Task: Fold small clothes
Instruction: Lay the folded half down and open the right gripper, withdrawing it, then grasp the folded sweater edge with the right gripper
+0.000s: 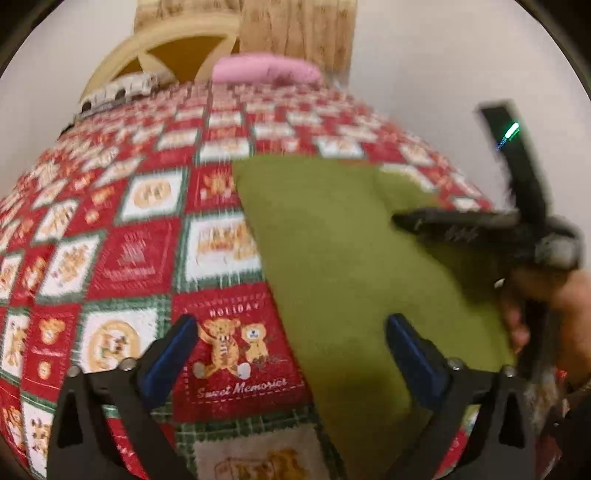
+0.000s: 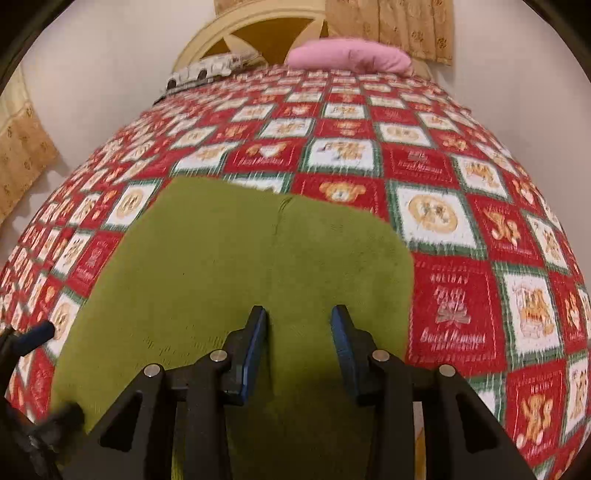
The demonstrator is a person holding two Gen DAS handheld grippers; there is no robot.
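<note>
A: Start at the grippers. How do they stand?

B: The left gripper (image 1: 291, 354) has its blue fingers spread wide, grasping nothing; one finger is over the quilt (image 1: 122, 236), the other over the green cloth (image 1: 332, 258). The right gripper (image 2: 299, 328) is parted too, more narrowly, with nothing between its fingers; it hangs over the near part of the cloth (image 2: 221, 277).

A: What does the cloth look like?

B: Olive green, plain, fuzzy like fleece or knit. In the right view a short seam or crease runs down from its far edge. It lies flat, and the edges look smooth and rounded at the far right corner.

A: Which way does it run?

B: Its long axis goes from the near edge of the bed toward the headboard (image 2: 258, 33), leaning a little left in the left view. The far edge stops well short of the pink pillow (image 2: 351, 55).

A: Any containers?

B: I see none. A patterned pillow (image 2: 207, 74) lies beside the pink one, and curtains (image 2: 391, 26) hang behind.
</note>
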